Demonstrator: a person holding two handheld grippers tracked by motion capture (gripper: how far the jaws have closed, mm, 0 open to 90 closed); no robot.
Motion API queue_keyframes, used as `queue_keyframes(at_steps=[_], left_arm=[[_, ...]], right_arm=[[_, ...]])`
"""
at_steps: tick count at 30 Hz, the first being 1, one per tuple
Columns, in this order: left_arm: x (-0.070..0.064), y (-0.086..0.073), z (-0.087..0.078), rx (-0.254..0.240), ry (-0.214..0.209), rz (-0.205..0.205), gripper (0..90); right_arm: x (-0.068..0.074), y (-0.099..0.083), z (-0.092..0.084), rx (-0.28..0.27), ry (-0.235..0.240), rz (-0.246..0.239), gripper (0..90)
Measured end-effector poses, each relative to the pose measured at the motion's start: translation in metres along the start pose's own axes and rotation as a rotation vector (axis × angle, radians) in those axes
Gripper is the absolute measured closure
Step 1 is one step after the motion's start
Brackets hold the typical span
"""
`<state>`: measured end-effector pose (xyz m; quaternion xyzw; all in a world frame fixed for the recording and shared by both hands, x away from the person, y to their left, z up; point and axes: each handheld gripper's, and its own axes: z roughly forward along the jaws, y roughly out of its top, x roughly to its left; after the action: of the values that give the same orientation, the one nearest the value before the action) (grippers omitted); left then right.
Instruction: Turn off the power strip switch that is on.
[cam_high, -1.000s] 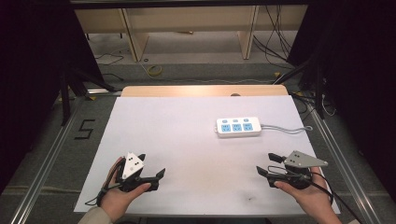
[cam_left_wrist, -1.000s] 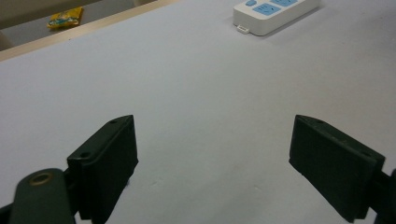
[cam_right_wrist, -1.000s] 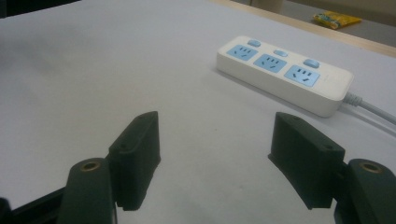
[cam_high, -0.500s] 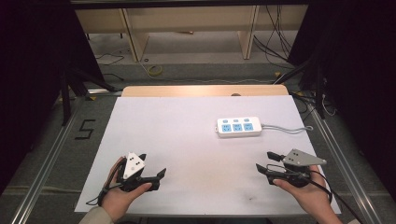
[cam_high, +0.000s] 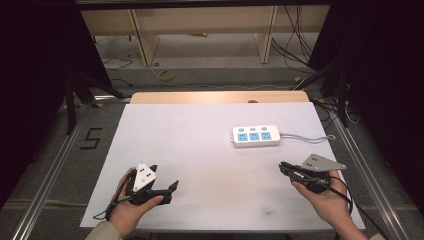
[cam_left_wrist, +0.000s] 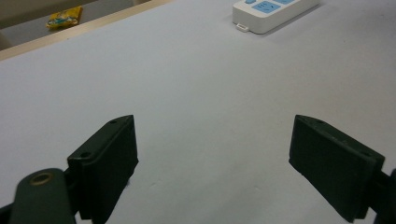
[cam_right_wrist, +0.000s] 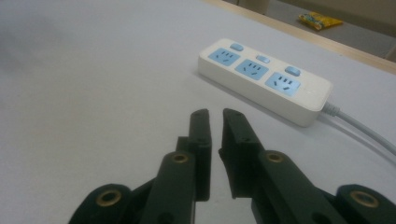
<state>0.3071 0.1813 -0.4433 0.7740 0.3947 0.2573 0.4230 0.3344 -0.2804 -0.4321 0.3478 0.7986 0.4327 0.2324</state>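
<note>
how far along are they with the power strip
Nothing looks done: the power strip lies untouched on the table. In hand: the right gripper points at it, its jaws having just closed to a narrow gap on nothing. The left gripper is open. Reaching the strip is left.

The white-covered desk (cam_high: 200, 150) lies open across its left, middle and near stretches, and only the white three-socket power strip with blue faces (cam_high: 255, 135) and its grey cable (cam_high: 305, 136), far right, block passage.
</note>
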Motion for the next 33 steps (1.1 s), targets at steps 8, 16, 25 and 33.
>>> queue_keyframes(at_steps=[8,16,25,33], left_arm=[[0.000,0.000,0.001,0.002,0.001,0.002,14.8],[-0.001,0.000,0.002,0.005,-0.002,0.002,14.9],[-0.001,0.000,0.002,0.007,-0.004,0.005,15.0],[-0.001,0.000,0.003,0.011,-0.005,0.006,15.0]], right_arm=[[0.000,0.009,0.009,0.026,-0.016,-0.011,90.0],[-0.001,0.021,0.023,0.041,-0.031,-0.020,90.0],[-0.007,0.035,0.037,0.057,-0.046,-0.003,90.0],[-0.011,0.045,0.050,0.075,-0.053,-0.004,90.0]])
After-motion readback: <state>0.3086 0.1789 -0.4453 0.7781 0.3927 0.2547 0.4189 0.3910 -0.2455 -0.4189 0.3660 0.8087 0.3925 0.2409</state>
